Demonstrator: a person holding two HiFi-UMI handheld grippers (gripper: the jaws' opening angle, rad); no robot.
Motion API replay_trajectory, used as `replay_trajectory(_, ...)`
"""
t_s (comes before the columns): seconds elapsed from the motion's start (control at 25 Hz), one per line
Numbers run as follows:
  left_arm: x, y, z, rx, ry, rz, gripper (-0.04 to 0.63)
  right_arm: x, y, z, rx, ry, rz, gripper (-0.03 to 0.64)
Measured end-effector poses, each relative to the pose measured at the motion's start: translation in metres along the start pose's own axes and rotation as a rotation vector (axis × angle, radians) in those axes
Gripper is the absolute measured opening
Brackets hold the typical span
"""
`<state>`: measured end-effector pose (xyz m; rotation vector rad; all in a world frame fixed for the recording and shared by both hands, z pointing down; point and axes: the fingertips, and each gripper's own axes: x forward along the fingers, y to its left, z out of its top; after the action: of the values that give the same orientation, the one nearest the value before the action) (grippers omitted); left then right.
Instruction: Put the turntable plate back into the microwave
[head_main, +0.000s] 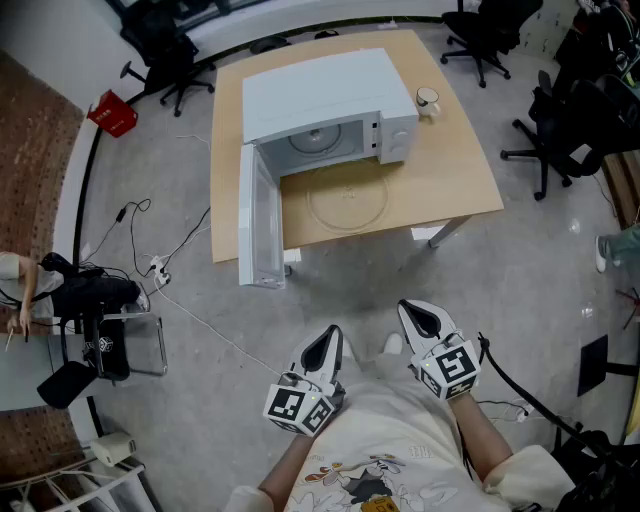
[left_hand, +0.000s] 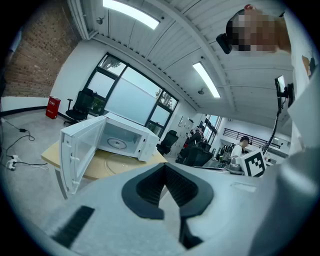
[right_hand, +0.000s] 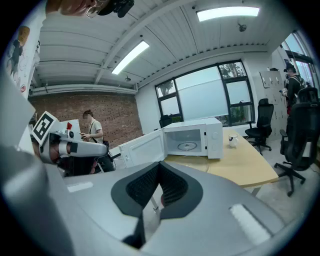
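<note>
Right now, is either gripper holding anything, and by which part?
Nothing. The left gripper and right gripper are shut and empty; the clear glass turntable plate lies on the wooden table.

The left gripper (head_main: 325, 345) and right gripper (head_main: 418, 318) are pale grey moulded shells with black ribbed jaws, each carrying a white cube (head_main: 291, 405) printed with black square markers. A black cable (head_main: 515, 388) trails from the right one. The person wears a cream T-shirt (head_main: 400, 455) with a cartoon print.
</note>
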<state>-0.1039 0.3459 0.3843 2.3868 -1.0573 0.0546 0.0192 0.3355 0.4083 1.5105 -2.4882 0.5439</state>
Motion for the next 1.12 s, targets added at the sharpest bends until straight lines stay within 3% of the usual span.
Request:
replay_trajectory(0.44, 0.009, -0.018, -0.007, -0.011, -0.003, 0.031, 0.002, -0.011, -0.015, -0.002, -0.02, 0.011, 0.035, 0.003)
replay_trajectory(0.88, 0.025, -0.039, -0.02, -0.005, -0.008, 0.049, 0.002, -0.02, -0.04, -0.005, 0.096, -0.013, 0.108, 0.003)
replay_trajectory(1.0, 0.034, -0.038, -0.029, -0.019, -0.001, 0.051, 0.002, -0.013, -0.057, -0.009, 0.127, -0.009, 0.12, 0.059)
replay_trajectory(1.12, 0.043, -0.022, -0.033, -0.056, 0.026, 0.057, 0.002, 0.006, -0.074, -0.016, 0.254, 0.011, 0.143, 0.112)
